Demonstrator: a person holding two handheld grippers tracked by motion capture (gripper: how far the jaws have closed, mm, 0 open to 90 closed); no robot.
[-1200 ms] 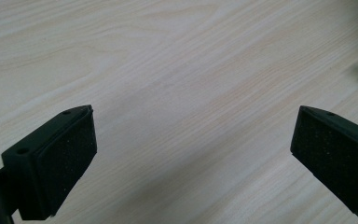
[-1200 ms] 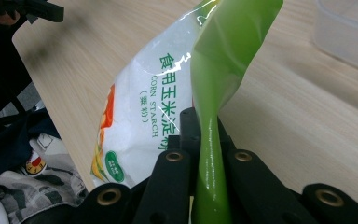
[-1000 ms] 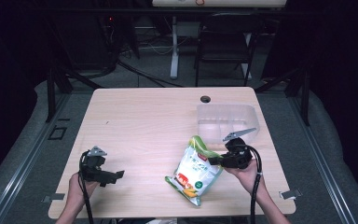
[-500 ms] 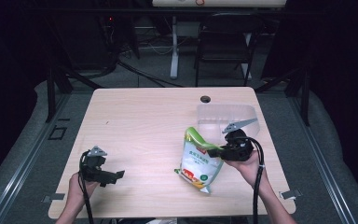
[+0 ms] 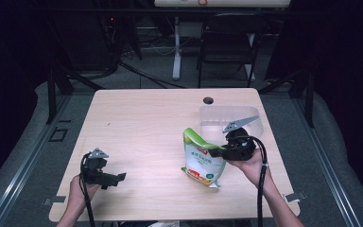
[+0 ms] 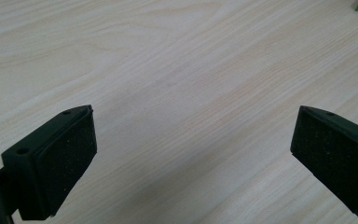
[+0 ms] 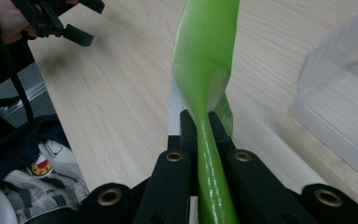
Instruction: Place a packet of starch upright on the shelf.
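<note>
One thin pinch was all I had: my right gripper was clamped on the bag's green top edge, bag hanging tilted just over the table, near the bin. Figured the slick film could slip out. Left gripper sat spread wide, empty.

Dark room; black chair behind pale wooden table, grey floor.

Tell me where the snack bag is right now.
High view: the snack bag stands right of the table's centre, pinched by the right gripper, just in front of the clear plastic container.
</note>
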